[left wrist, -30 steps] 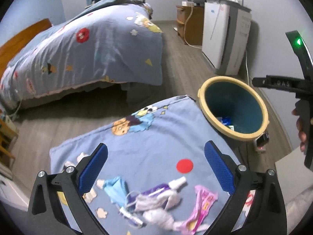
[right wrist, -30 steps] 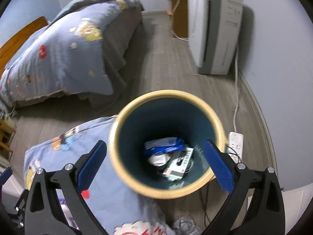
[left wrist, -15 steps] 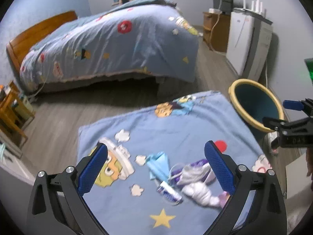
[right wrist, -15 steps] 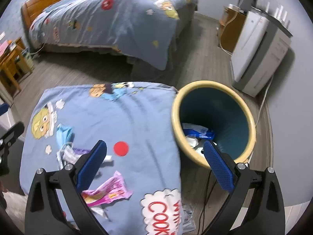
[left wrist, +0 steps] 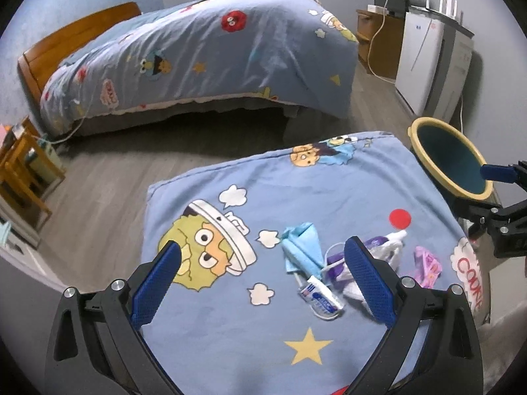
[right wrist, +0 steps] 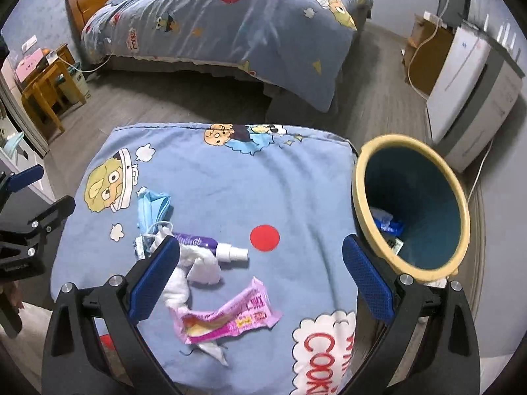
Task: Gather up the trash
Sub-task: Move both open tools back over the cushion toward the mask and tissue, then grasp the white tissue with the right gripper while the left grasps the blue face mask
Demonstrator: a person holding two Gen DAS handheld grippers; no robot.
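Left wrist view: left gripper [left wrist: 262, 275] jaws wide apart, empty, hovers over printed cushion [left wrist: 230, 335]. Blue face mask [left wrist: 301, 251], small tube [left wrist: 321, 298], white tissue wad [left wrist: 350, 291] lie bunched near right finger.

Right wrist view: right gripper [right wrist: 260, 276] jaws apart, empty, above pink wrapper [right wrist: 227, 321]. Purple spray bottle [right wrist: 210, 245] just beyond. Bin [right wrist: 411, 207] beside cushion, some trash inside.

Step, judged: between picks, choosing item. Next: descend on wrapper, close, carry to bin.
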